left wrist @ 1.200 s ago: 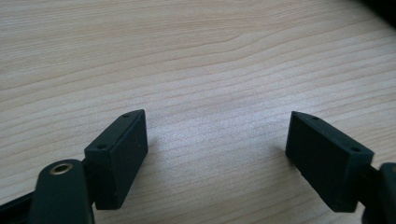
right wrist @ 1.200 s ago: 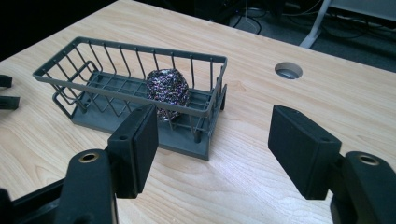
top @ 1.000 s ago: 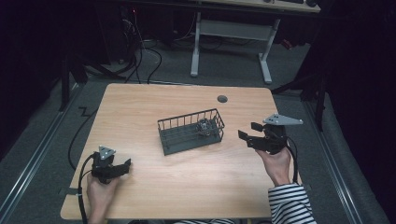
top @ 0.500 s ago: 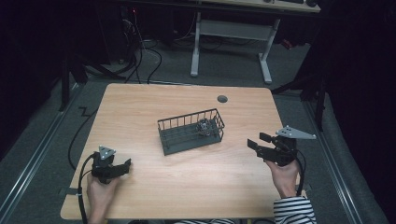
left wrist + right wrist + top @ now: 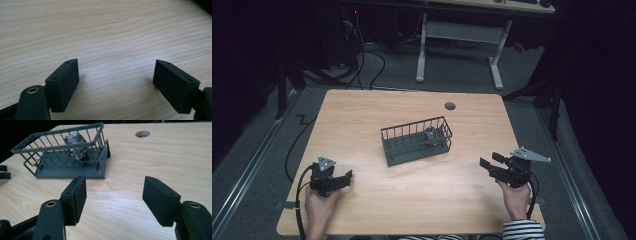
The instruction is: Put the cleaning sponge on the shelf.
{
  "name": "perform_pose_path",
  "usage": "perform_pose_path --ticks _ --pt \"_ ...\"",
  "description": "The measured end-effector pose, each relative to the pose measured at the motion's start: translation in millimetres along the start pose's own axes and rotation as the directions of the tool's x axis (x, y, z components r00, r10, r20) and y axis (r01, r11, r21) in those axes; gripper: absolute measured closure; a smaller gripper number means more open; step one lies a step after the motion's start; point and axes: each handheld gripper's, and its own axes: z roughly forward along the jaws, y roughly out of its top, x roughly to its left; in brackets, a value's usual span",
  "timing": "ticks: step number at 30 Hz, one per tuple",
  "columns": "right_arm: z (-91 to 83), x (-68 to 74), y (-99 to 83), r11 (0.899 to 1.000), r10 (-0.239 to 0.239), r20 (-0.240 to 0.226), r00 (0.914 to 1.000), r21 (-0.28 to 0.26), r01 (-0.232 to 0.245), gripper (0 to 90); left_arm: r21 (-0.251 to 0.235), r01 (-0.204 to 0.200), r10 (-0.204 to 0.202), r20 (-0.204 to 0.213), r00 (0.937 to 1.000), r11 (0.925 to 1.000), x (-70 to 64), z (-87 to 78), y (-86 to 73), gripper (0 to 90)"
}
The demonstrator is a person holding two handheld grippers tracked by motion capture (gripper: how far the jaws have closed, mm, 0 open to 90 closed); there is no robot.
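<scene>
A dark wire basket (image 5: pixel 414 141) stands in the middle of the wooden table (image 5: pixel 362 115). Inside its right end lies a ball of steel wool (image 5: pixel 431 135), also seen through the basket bars (image 5: pixel 57 157) as a shiny ball (image 5: pixel 76 146) in the right gripper view. My right gripper (image 5: pixel 485 166) is open near the table's right front, pointing left toward the basket, with nothing between its jaws (image 5: pixel 114 192). My left gripper (image 5: pixel 346 176) rests open at the left front, jaws over bare wood (image 5: pixel 116 82).
A round cable hole (image 5: pixel 450 106) sits in the table behind the basket. A second desk frame (image 5: pixel 459 35) stands on the floor beyond the table. Cables (image 5: pixel 294 150) trail off the left edge. A striped sleeve (image 5: pixel 522 230) enters at bottom right.
My right gripper has moved back toward the table's front right and lowered, away from the basket. The left gripper and the basket have stayed put.
</scene>
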Motion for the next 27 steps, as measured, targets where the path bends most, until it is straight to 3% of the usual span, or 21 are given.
perform_pose_path --ticks 16,27 --pt "16.0 -15.5 -33.1 0.998 0.036 0.057 0.9977 0.047 -0.039 35.9 0.000 0.000 0.000 0.000 1.0000 1.0000 0.0 0.0 0.0 21.3" --pt "34.4 -15.4 -53.0 0.995 0.012 0.108 0.9940 0.101 -0.023 35.6 0.000 0.000 0.000 0.000 1.0000 1.0000 0.0 0.0 0.0 21.3"
